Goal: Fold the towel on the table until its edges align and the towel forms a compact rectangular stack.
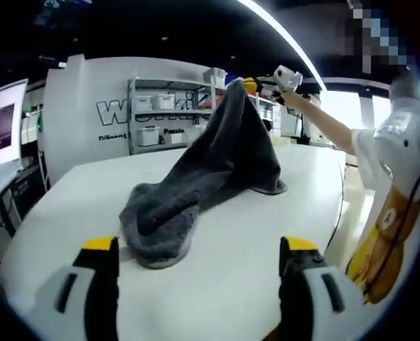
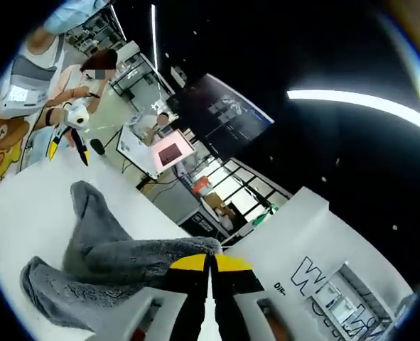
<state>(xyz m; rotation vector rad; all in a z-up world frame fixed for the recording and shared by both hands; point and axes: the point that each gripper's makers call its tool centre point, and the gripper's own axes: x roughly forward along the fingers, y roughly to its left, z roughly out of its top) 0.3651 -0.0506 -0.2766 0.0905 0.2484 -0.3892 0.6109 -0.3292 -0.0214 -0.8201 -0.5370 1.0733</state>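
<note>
Two grippers | right gripper (image 2: 211,268) clenched on towel (image 1: 210,170) corner, lifted above table (image 1: 266,241) | left gripper (image 1: 199,249) parted, empty | step: first fold | next: carry corner across to far edge.

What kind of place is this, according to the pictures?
Probably a lab or workshop, not a home: metal shelving with white storage bins, a wall with large lettering, and monitors on desks surround the white table holding the grey towel.

left tongs (image 1: 199,266) gaping | right tongs (image 2: 211,264) clamped (raised high)
</note>
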